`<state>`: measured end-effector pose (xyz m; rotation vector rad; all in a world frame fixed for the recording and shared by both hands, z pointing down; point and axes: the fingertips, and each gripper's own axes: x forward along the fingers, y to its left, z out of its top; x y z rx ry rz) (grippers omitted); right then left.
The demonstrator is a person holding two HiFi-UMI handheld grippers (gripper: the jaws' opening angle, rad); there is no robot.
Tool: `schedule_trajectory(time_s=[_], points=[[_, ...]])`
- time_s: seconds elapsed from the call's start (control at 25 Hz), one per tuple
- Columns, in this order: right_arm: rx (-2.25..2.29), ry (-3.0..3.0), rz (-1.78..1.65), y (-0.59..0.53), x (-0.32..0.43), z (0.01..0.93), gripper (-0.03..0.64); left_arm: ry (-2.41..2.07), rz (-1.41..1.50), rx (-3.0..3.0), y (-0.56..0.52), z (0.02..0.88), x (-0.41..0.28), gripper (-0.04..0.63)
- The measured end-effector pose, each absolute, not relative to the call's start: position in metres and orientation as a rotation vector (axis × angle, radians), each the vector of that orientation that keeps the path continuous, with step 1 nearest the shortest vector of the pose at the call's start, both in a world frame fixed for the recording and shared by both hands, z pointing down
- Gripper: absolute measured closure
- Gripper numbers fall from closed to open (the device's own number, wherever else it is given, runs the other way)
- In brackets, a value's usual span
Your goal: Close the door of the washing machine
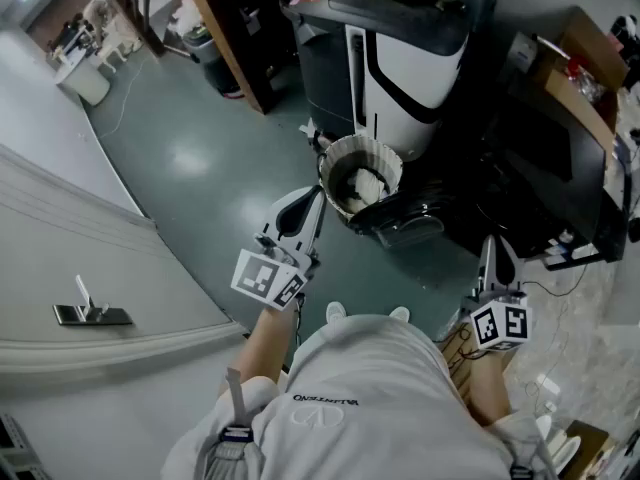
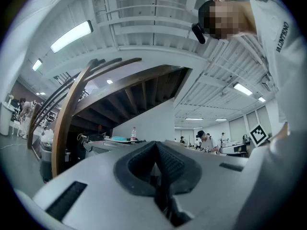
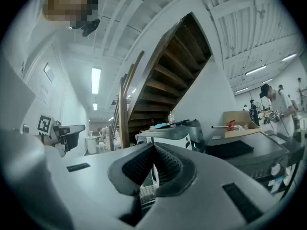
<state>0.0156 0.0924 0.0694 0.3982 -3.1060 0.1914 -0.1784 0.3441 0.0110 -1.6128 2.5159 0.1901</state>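
Observation:
The washing machine is white with black trim and stands at the top centre of the head view. Its dark round door hangs open low in front of it. A pleated white basket with cloth inside sits right beside the door. My left gripper is shut and empty, its tips close to the basket's left rim. My right gripper is also shut and empty, to the right of the door and apart from it. In the gripper views both pairs of jaws meet: left gripper, right gripper, with the washing machine ahead.
A wooden staircase rises to the left of the machine. A dark appliance and a cardboard box stand to the right. At the left is a grey door with a lever handle. Cables lie on the floor at the lower right.

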Motion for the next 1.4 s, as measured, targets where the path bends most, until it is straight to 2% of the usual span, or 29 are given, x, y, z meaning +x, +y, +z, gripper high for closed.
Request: schedule_trajectory(time_s=[0.32,0.64,0.92,1.4], points=[[0.387,-3.089,0.147,0.121,-0.006,0.069,0.606,2.503,0.194,-1.672,0.37,0.025,-0.19,0.597],[0.133,-2.999,-0.18,0.19,-0.049,0.071,0.604,2.51,0.185,-1.842,0.394,0.078,-0.202,0.597],[-0.004,-2.951,-0.2,0.215,-0.082,0.108,0.605,2.538,0.202,-1.905,0.382,0.117,-0.211,0.597],[-0.199,-2.956,-0.143,0.181,-0.134,0.155,0.606,2.618,0.151,-1.919,0.31,0.149,-0.231,0.586]])
